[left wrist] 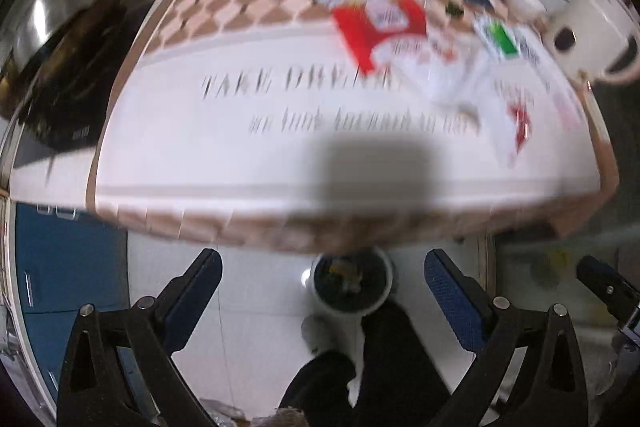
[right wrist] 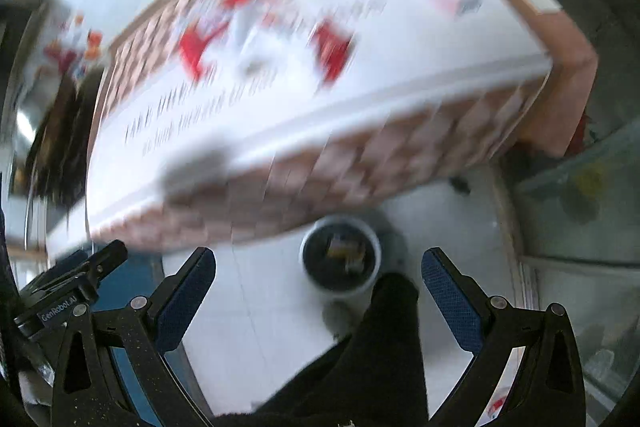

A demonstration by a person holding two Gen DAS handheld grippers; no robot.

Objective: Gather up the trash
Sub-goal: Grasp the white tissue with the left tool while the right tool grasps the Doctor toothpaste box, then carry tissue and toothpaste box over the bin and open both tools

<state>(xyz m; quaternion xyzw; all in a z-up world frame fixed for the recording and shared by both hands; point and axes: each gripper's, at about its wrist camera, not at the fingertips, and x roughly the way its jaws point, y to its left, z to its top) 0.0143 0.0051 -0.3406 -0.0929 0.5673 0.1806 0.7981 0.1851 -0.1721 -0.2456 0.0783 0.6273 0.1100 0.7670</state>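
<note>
Left wrist view: the left tool (left wrist: 322, 287) hangs wide and empty over the floor, short of the bench (left wrist: 240, 163). The trash (left wrist: 380, 23), red and white wrappers, lies at the bench's far side. A bin (left wrist: 352, 285) sits on the floor below the near edge, probably to take the trash.

Right wrist view: the right tool (right wrist: 318, 281) is likewise wide and empty above the bin (right wrist: 340, 259); the blurred wrappers (right wrist: 332, 47) are well apart from it.

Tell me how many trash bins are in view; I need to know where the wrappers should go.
1. A round white trash bin stands on the floor below the table's near edge, beside the person's dark trouser leg. Others may be hidden.
</note>
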